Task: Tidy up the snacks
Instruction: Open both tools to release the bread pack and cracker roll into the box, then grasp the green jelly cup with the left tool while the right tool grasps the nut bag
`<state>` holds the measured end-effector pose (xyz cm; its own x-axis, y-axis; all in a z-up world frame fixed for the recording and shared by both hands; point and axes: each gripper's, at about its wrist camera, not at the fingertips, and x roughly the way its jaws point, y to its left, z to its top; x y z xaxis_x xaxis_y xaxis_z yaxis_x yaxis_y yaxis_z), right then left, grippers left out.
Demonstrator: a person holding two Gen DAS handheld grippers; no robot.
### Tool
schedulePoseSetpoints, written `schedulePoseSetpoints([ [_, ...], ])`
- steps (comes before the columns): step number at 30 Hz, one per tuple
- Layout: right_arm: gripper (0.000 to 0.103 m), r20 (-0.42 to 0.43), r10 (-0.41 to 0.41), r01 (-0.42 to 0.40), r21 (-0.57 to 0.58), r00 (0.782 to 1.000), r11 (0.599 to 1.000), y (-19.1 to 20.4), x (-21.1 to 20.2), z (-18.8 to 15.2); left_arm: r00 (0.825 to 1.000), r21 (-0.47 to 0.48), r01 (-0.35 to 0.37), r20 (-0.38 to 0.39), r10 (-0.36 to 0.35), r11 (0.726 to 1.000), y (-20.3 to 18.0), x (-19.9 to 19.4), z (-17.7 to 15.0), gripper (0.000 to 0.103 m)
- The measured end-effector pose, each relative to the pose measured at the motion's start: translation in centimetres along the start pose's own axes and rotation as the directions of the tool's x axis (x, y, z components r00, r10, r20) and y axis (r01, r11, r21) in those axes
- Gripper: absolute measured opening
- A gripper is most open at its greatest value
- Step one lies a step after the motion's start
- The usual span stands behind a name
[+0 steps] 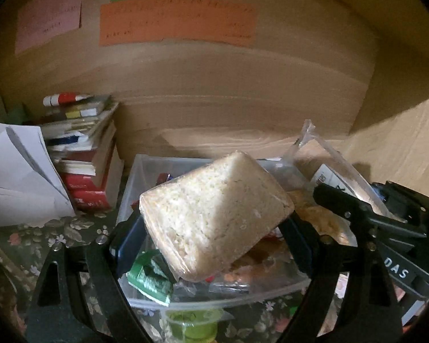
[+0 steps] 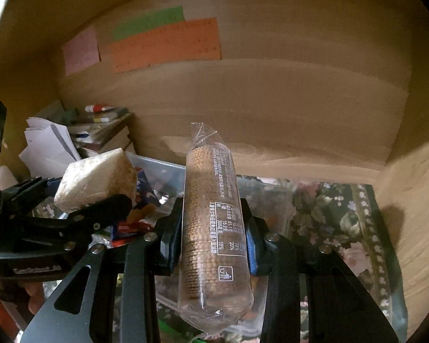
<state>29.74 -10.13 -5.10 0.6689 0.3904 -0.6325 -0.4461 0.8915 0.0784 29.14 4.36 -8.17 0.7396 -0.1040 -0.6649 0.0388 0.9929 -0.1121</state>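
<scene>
On the floral cloth, right of a leaning stack of books (image 1: 83,154), a clear plastic bin (image 1: 134,188) holds mixed snack packets. Above it the left gripper (image 1: 214,228), jaws wide, clamps a pale wrapped rice-cracker block (image 1: 214,217), tilted. Just right, the right gripper (image 2: 214,237), angled downward, pinches an upright clear sleeve of brown biscuits (image 2: 211,228), jaws narrow.

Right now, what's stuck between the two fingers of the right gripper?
A clear-wrapped tube of crackers stands upright between the right gripper's closed fingers, shown best in the right wrist view.
</scene>
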Motion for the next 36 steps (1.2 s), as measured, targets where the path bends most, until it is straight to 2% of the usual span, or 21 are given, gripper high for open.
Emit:
schedulePoseSetpoints([
  [7, 0.033, -0.027, -0.015, 0.015, -0.005, 1.0, 1.0, 0.2, 0.7, -0.1, 1.0, 0.018, 0.006, -0.001, -0.006, 1.0, -0.2, 0.4, 0.0, 0.088],
  [15, 0.037, 0.046, -0.018, 0.019, -0.027, 0.999, 0.999, 0.9, -2.2, 0.8, 0.999, -0.01, 0.044, -0.024, -0.045, 0.999, 1.0, -0.3, 0.2, 0.089],
  [19, 0.043, 0.07, -0.012, 0.014, -0.03, 0.998, 0.999, 1.2, -3.5, 0.5, 0.999, 0.001, 0.028, 0.025, -0.028, 1.0, 0.9, -2.2, 0.4, 0.092],
  [24, 0.049, 0.079, -0.018, 0.021, -0.035, 0.997, 0.999, 1.4, -4.8, -0.5, 0.999, 0.018, 0.024, 0.046, -0.025, 1.0, 0.6, -3.9, 0.5, 0.093],
  [28, 0.052, 0.068, -0.01, 0.013, -0.034, 0.998, 0.999, 1.4, -5.6, -1.7, 0.998, 0.037, 0.018, 0.059, -0.02, 0.999, 0.8, -5.5, -0.2, 0.093],
  [36, 0.068, -0.005, 0.026, -0.026, -0.021, 1.0, 0.999, 2.0, -5.6, -5.2, 1.0, 0.027, 0.006, 0.03, -0.006, 1.0, 2.8, -7.4, -4.0, 0.093],
])
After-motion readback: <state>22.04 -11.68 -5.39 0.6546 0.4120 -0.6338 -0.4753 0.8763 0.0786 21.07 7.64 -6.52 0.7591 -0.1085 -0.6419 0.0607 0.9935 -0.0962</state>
